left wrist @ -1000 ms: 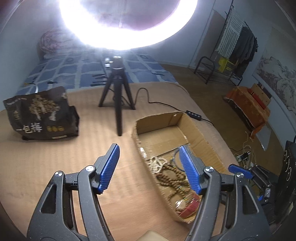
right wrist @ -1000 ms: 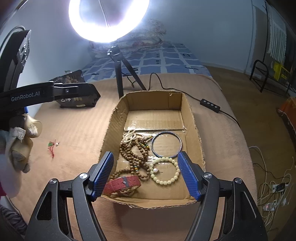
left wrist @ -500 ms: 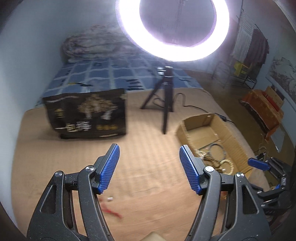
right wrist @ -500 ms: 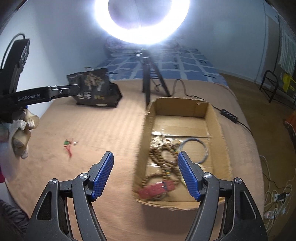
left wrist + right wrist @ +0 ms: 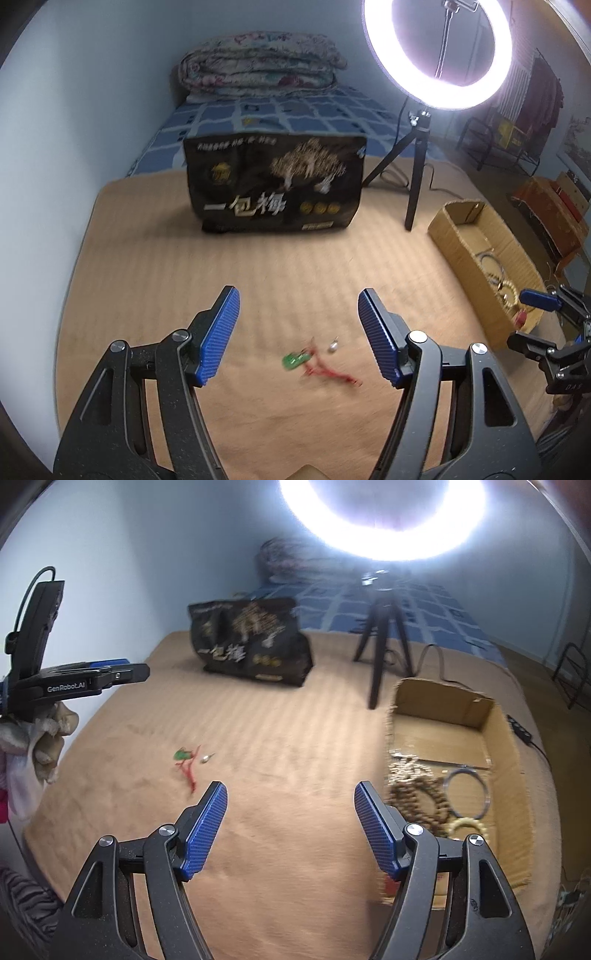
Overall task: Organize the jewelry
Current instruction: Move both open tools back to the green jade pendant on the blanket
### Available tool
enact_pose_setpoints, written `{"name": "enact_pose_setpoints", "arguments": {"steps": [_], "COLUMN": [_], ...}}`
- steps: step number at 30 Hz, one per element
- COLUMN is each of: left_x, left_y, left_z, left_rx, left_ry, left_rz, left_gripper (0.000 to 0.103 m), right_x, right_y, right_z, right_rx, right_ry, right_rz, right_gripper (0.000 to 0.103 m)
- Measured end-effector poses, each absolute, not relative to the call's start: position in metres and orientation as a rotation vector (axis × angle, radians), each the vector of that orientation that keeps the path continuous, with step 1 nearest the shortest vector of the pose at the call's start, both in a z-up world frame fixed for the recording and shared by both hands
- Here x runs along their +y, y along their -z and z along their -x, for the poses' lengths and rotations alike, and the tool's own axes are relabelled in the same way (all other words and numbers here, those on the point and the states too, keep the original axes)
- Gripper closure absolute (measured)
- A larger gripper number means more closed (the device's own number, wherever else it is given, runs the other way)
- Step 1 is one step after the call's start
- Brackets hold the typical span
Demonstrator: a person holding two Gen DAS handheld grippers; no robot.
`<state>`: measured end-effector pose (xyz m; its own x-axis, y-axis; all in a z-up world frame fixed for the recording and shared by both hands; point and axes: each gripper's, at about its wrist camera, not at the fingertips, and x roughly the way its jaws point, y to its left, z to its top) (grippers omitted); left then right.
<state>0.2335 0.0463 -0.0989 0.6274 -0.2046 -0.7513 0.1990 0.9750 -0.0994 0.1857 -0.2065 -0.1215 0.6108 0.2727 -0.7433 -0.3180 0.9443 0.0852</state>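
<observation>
The left hand-held gripper (image 5: 297, 332) hangs over the tan blanket (image 5: 258, 266) on the bed, its blue-padded jaws standing well apart with nothing between them. Just below the gap, on the blanket, lies a small piece of jewelry: a green pendant on a red cord (image 5: 314, 363) with a pale bead (image 5: 332, 347) beside it (motion blur hides any finer detail).

The right hand-held gripper (image 5: 290, 825) is likewise spread wide and empty, hovering over bare blanket between the pendant and the cardboard box (image 5: 443, 705). In its view the pendant sits up and to the left of its left pad, clear of it. The box stands to the right, holding brown wooden beads (image 5: 419, 801), a metal bangle (image 5: 467, 794) and a pale bead bracelet (image 5: 463, 825).

Behind, a black printed bag (image 5: 275, 184) stands upright on the blanket, near the tripod (image 5: 415, 177) of a lit ring light (image 5: 437, 51).
</observation>
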Motion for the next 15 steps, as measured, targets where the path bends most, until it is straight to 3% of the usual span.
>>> {"name": "enact_pose_setpoints", "arguments": {"steps": [12, 15], "left_x": [0.059, 0.057], "left_y": [0.159, 0.172], "left_z": [-0.223, -0.224], "left_rx": [0.994, 1.021], "left_ry": [0.323, 0.339], "left_rz": [0.04, 0.038], "left_gripper": [0.056, 0.062], "right_x": [-0.171, -0.165], "right_y": [0.143, 0.149], "right_z": [-0.208, -0.216], "right_rx": [0.904, 0.923], "right_ry": [-0.387, -0.401], "right_rz": [0.054, 0.032], "right_gripper": [0.033, 0.043]}}
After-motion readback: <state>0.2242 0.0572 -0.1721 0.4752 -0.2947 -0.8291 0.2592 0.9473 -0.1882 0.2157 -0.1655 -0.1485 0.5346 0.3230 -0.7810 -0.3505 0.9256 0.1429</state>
